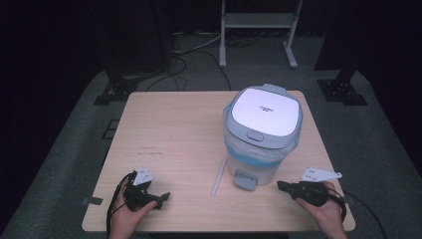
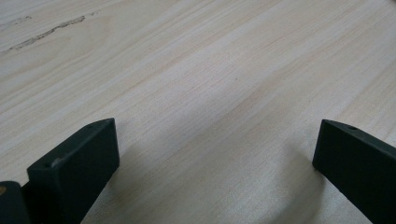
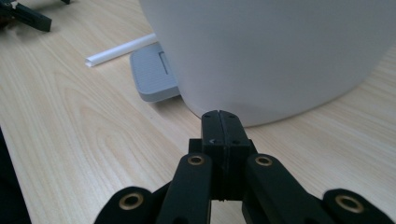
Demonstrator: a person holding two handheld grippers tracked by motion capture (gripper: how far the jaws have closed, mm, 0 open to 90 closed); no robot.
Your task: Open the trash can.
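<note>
We judge the step in hand to be working the pedal bin [image 1: 263,132], which stands on the right half of the table [image 1: 169,134] with its white lid down and its grey foot pedal [image 1: 246,179] facing the person's edge. Our right gripper [image 1: 281,185] lies just right of the pedal, near the base of the bin, with its jaws pressed fully together and nothing between them; closed jaws make a firm single tip for pressing. To do the step well, we would bring that tip over the ribbed top of the pedal, set it down squarely near the outer end, and press straight down rather than sideways, so the light bin does not slide or tip. We would also keep clear of the white strip [image 1: 219,176] lying on the table just left of the pedal. Our left gripper [image 1: 161,197] rests at the near left corner, well apart from the bin, jaws spread wide over bare wood with nothing held; it could steady the bin if it shifts. The high view gives us the closed lid and the whole layout. The right gripper view adds the meeting line of the shut jaws, the ribs on the pedal [image 3: 153,72] and how near the bin wall [image 3: 280,51] stands. The left gripper view confirms the wide gap over the tabletop [image 2: 210,84].
</note>
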